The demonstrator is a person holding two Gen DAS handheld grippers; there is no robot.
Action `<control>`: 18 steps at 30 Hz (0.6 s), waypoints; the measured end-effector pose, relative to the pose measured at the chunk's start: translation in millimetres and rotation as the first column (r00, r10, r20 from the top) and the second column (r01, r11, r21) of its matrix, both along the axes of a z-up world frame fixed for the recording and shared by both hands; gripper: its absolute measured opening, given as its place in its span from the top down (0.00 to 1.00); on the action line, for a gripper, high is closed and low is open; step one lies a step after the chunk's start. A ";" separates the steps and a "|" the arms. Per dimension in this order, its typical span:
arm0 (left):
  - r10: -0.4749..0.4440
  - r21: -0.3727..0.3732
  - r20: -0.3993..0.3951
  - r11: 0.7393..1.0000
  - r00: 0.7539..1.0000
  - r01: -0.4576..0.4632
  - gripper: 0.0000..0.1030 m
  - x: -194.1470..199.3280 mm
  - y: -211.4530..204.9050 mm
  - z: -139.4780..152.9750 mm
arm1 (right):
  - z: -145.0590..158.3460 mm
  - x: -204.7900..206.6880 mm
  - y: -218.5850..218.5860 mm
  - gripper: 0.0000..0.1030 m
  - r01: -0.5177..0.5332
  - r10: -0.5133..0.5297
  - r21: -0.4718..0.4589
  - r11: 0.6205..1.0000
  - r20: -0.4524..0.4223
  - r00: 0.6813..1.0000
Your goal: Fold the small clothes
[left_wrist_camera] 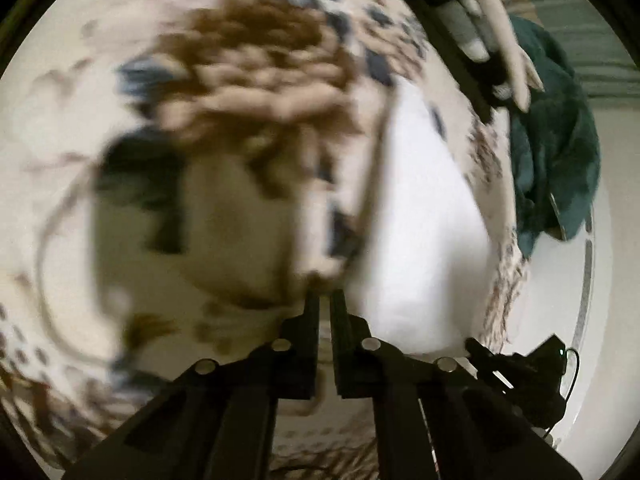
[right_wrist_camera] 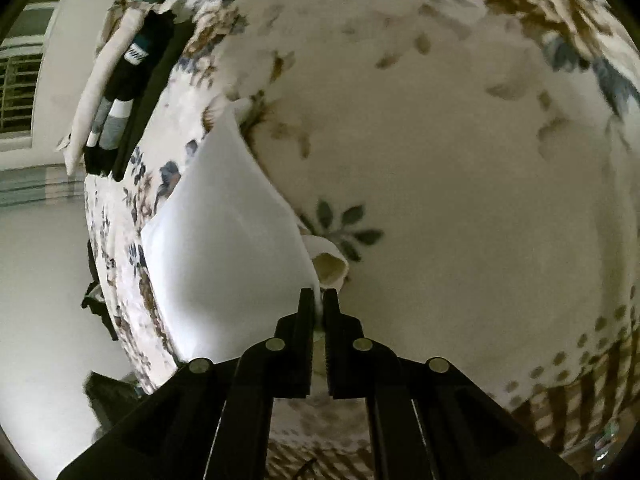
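Cloth (right_wrist_camera: 224,236), white, hangs over the floral spread (right_wrist_camera: 460,160), its edge pinched between our right gripper's (right_wrist_camera: 319,300) narrow fingers. Our left gripper's (left_wrist_camera: 325,300) fingers stand nearly together at a blurred fabric edge; we cannot tell whether they grip. Folded clothes (right_wrist_camera: 116,92) lie well apart.

White garment (right_wrist_camera: 224,240), lifted, hanging taut

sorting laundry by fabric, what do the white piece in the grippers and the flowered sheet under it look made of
White garment: thin, smooth matte fabric, probably cotton; it hangs in soft curves and its edge curls. Floral bedsheet: printed matte woven cloth, seemingly cotton; the weave is too blurred to confirm.
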State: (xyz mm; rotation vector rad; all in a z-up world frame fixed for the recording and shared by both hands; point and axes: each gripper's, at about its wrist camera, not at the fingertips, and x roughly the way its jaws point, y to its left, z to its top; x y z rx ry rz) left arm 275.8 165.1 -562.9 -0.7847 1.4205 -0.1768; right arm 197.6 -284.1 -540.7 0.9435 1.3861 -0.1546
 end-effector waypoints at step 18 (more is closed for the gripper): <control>0.057 -0.267 0.003 0.962 0.998 -0.054 0.19 37.7 -27.2 -29.1 | -38.2 52.2 -9.7 0.25 -0.188 0.161 0.233 0.954 0.132 0.978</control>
